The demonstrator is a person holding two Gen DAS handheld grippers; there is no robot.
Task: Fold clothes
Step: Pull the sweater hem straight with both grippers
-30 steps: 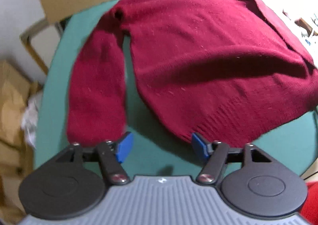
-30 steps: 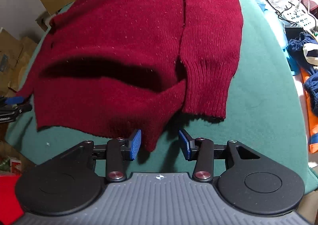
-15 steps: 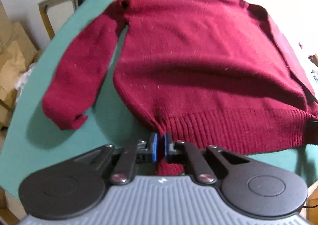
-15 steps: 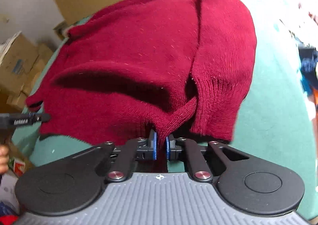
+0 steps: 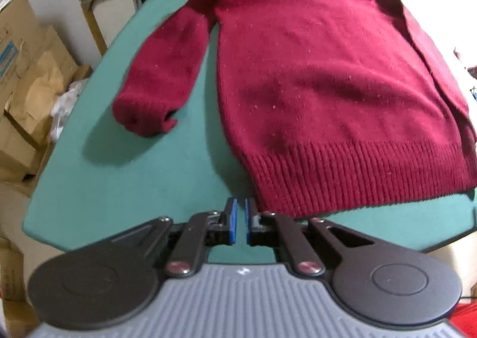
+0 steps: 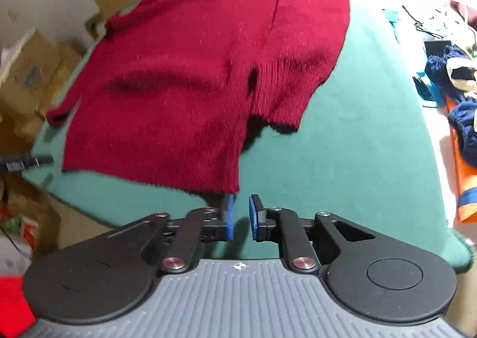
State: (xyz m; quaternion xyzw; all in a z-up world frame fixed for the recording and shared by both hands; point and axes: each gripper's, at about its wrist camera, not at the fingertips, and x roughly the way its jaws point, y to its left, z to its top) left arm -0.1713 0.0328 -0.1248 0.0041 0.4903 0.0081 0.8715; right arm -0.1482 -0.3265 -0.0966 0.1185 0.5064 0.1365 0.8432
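Sweater (image 5: 322,75) lies flat on the green table (image 5: 125,188), ribbed hem along the near edge, neck toward the far edge by the boxes (image 5: 26,75). My left gripper (image 5: 238,223) is clenched with nothing between the pads, just clear of the hem's left corner. My right gripper (image 6: 240,217) has its jaws opening, no cloth between them; the hem's right corner sits just beyond the left pad.

Reading the fabric now: a dark red knit, fuzzy, flecked with pale lint, the hem in thick vertical ribs. It looks soft and floppy, fairly light, and it should drape and stretch rather than hold a crease. Not slippery, I'd say; the blue pads should bite the ribbing well.

The left sleeve (image 5: 161,75) lies out over the cloth toward the left edge, cuff slightly curled. The right sleeve (image 6: 304,48) is tucked close along the body. I'd pinch each at its ribbed cuff, where the knit is densest, and fold inward.
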